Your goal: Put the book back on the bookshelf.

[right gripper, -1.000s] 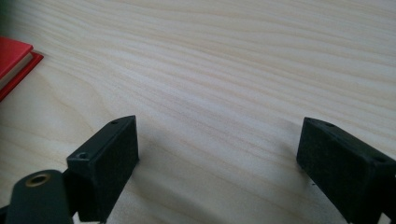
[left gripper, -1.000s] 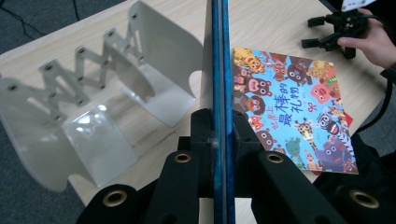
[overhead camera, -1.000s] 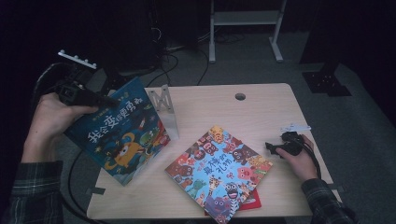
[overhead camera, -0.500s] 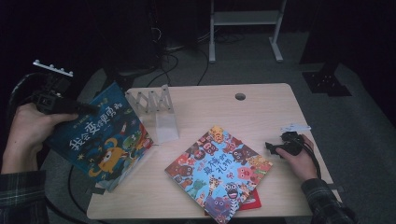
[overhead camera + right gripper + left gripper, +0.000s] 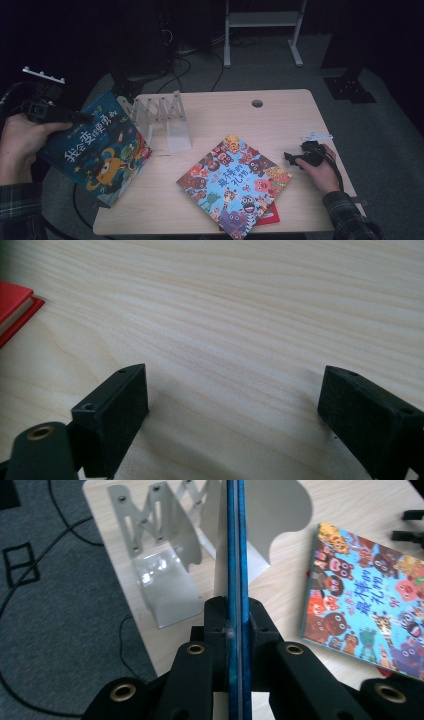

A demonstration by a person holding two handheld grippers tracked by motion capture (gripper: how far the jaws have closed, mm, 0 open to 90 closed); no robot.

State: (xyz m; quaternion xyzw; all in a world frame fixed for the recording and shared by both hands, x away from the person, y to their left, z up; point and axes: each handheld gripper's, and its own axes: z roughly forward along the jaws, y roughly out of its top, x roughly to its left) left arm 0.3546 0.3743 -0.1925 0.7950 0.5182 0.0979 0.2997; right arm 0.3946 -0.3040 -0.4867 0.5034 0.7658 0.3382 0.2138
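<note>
High view: left gripper (image 5: pixel 75 118) clamped on blue book (image 5: pixel 97 150), held off table's (image 5: pixel 280 107) 9 o'clock edge, beside rack (image 5: pixel 160 117). Right gripper (image 5: pixel 295 159) rests at 3 o'clock, jaws apart, nothing between.

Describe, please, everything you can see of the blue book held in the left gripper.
The blue book is a thin picture book whose glossy dark-blue cover bears white characters and an orange cartoon creature. It is shut and tilted, hanging past the table's left edge. The left gripper clamps its top edge. The left gripper view shows it edge-on, in front of the metal rack.
</note>
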